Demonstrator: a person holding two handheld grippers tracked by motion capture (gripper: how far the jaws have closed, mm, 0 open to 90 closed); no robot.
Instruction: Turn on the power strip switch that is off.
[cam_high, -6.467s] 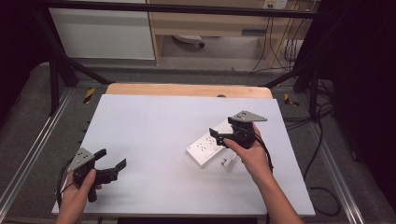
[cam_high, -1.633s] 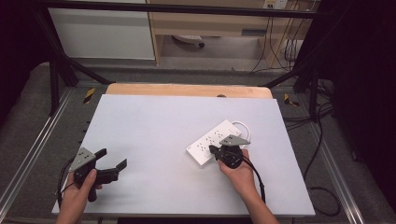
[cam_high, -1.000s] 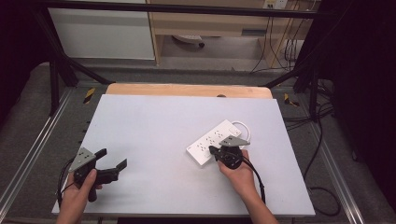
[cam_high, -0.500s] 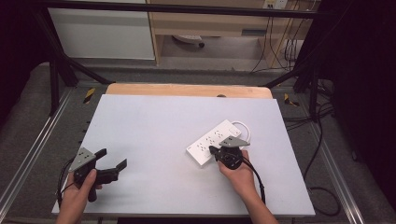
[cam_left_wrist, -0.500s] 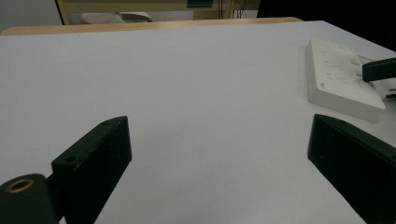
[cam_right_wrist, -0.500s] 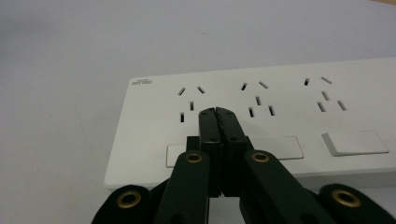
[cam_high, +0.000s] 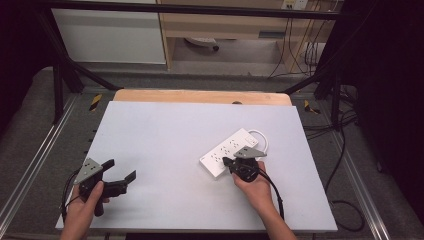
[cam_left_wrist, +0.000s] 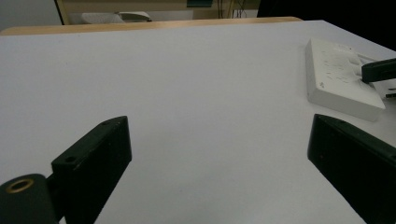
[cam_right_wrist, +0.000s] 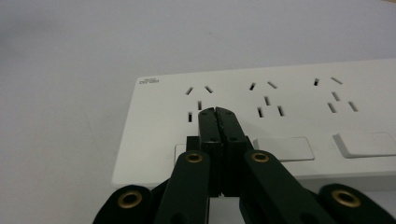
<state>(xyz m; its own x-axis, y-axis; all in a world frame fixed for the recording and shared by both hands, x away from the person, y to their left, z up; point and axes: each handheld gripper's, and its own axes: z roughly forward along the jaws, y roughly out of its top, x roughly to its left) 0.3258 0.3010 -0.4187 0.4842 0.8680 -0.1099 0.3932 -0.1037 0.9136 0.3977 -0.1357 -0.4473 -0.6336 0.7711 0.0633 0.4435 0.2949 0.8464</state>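
A white power strip (cam_high: 225, 150) lies slanted on the white table (cam_high: 165, 135), right of the middle. It has several socket groups and rocker switches (cam_right_wrist: 280, 148). My right gripper (cam_high: 226, 161) is shut with nothing between its jaws. Its tips (cam_right_wrist: 218, 112) lie over the strip (cam_right_wrist: 289, 88) at the end switch, just below the first socket group. My left gripper (cam_high: 120, 170) is held at the table's front left, open and empty, well away from the strip. In the left gripper view its jaws (cam_left_wrist: 219, 154) stand wide apart over bare table, with the strip (cam_left_wrist: 334, 74) far off at the right.
A white cable loop (cam_high: 261, 137) curls from the strip's far end. A wooden board edge (cam_high: 200, 96) runs along the table's back. Metal frame rails (cam_high: 50, 145) flank both sides, and dark cables (cam_high: 345, 200) trail on the floor at the right.
Since the earliest frame my right gripper has come down from the strip's far end to its near end. Over the last second neither hand has moved.
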